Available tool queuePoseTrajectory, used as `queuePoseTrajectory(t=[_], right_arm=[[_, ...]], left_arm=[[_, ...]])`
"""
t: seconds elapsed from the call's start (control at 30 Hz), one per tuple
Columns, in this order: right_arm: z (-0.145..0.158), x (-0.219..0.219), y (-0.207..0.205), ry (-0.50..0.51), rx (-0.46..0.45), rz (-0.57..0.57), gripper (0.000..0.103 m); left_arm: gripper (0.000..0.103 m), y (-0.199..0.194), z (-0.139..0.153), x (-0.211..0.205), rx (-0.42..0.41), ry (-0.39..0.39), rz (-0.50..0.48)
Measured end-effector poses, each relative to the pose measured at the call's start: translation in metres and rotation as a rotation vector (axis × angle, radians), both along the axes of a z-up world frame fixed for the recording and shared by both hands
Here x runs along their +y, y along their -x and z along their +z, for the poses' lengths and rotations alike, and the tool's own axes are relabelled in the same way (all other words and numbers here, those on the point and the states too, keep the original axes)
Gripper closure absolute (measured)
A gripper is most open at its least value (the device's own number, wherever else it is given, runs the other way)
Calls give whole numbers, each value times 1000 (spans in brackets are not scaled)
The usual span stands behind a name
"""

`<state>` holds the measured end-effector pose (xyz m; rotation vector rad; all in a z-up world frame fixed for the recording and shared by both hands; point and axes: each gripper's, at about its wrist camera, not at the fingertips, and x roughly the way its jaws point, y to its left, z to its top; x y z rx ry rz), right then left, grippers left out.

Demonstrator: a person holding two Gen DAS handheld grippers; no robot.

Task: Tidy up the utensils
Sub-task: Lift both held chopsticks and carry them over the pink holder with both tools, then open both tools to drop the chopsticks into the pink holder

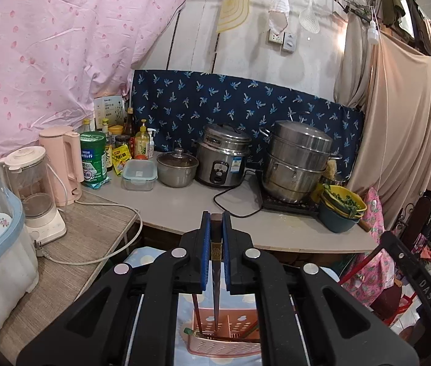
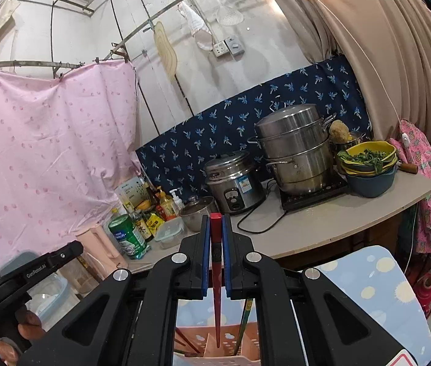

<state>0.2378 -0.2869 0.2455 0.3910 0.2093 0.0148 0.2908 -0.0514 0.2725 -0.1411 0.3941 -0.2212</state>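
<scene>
Dark brown chopstick (image 1: 215,274), red chopstick (image 2: 216,274); pink perforated basket (image 1: 233,323); navy leaf-print cloth (image 1: 246,103); pink spotted sheet (image 1: 63,45).

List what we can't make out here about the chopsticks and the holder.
- Left wrist view: the dark brown chopstick tip is lost inside the pink utensil basket; the claw's black frame covers the basket's sides.
- Right wrist view: the red chopstick ends over the pink basket, whose base the bottom edge cuts off.
- Chopstick count: unclear in both views.

left tongs (image 1: 216,231): black frame, blue pads, silver rivets | right tongs (image 2: 216,231): likewise built | white "GenRobot.AI" lettering seen on the black handle | bare skin seen beneath it
</scene>
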Motion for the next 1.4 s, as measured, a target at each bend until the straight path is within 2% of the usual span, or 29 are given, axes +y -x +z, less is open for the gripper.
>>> queuePoseTrajectory(t=[0.27,0.43,0.5,0.6,0.73,1.4], right_arm=[[-44,11,-27,28,110,11,96],[-58,12,-34,33,149,14,92],[-58,12,-34,34,151,10,90],[-58,11,-30,31,147,5,85],[-54,11,-22,34,136,7,82],[-56,25,37,76,137,26,81]], left_arm=[[96,-15,-31,-1,61,-14,-5],[96,-15,-38,-3,70,-21,-12],[92,-14,-39,-3,65,-31,-4],[77,-12,-39,-3,68,-32,-1],[70,-8,-39,-2,65,-33,0],[69,37,-44,4,71,-76,1]])
